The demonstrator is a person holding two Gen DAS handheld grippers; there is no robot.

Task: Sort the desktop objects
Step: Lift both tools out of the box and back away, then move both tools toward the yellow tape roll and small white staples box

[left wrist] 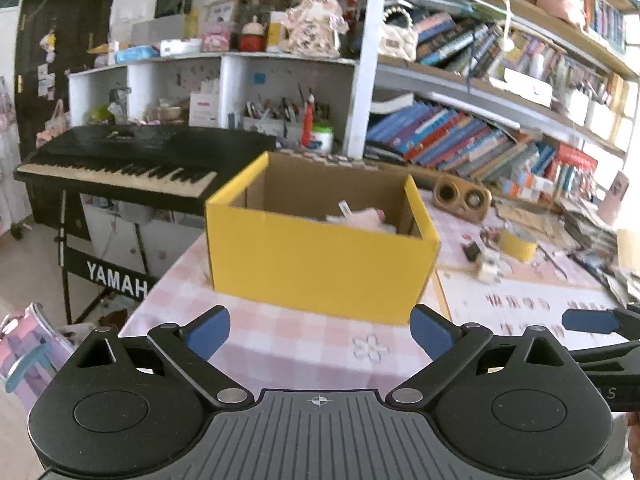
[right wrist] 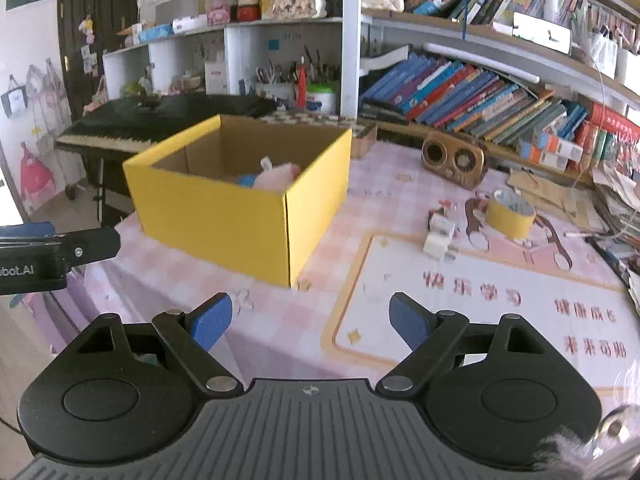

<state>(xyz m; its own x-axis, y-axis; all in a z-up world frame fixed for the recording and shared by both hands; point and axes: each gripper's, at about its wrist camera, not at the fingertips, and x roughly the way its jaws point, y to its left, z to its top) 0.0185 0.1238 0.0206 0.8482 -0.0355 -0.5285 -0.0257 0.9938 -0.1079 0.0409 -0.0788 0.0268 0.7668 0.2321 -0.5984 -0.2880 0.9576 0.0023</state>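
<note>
Yellow cardboard box (right wrist: 224,208) is sitting open-topped for collecting clutter; both the left gripper (left wrist: 320,332) and right gripper (right wrist: 310,320) are hovering empty, jaws spread apart, presumably seeking the next pick.

So the open box (right wrist: 224,204) sits on the surface (right wrist: 360,208) toward its left end, with a soft toy (right wrist: 276,176) lying inside it. Off to the right of the box there's a tape roll (right wrist: 510,214), with a small plug adapter (right wrist: 438,240) just left of it. A little radio (right wrist: 454,158) stands behind those, bookshelf (right wrist: 480,92) behind that. A keyboard (right wrist: 160,120) stands behind the box, to the left.
</note>
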